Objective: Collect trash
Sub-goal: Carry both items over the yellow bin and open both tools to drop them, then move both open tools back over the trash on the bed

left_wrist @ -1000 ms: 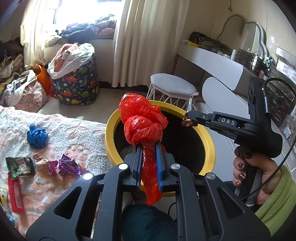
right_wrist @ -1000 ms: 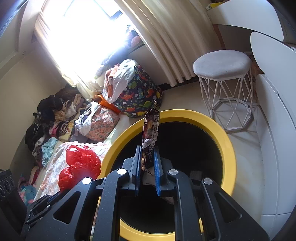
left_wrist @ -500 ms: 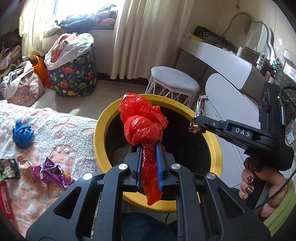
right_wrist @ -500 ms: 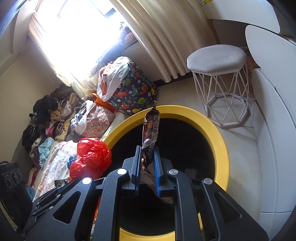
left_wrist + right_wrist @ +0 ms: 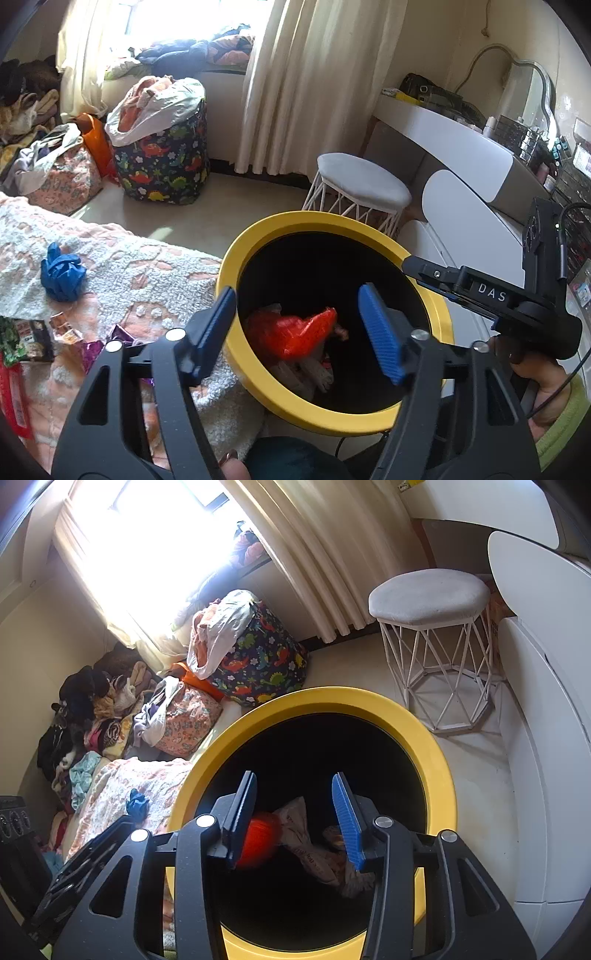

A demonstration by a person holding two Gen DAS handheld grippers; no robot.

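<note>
**Both grippers spread wide and empty over the yellow bin**

Left gripper [image 5: 299,328] hangs over the near edge of the yellow-rimmed bin [image 5: 255,240], its blue pads far apart with nothing between them. Going left to right in the left wrist view: a crumpled blue glove [image 5: 61,271] lies on the fuzzy peach-and-white blanket [image 5: 129,258], with a green snack packet [image 5: 24,338] and shiny purple wrappers [image 5: 96,347] nearer the camera at the blanket's lower left. Behind them on the floor stands a dinosaur-print bag [image 5: 162,162]. Down inside the bin's black interior sits the red plastic bag [image 5: 291,330] on top of paler wrappers. Beyond the bin is a white stool [image 5: 364,184], and at the right edge the right gripper [image 5: 410,264] reaches over the bin's rim, held by a hand with dark-painted nails.

From the right wrist view, the right gripper [image 5: 295,812] also has its jaws wide apart and holds nothing. Between its fingers, at the bottom of the bin [image 5: 439,760], lie the red bag [image 5: 258,838] at the left and a crumpled pale wrapper [image 5: 306,834] to its right.
</note>
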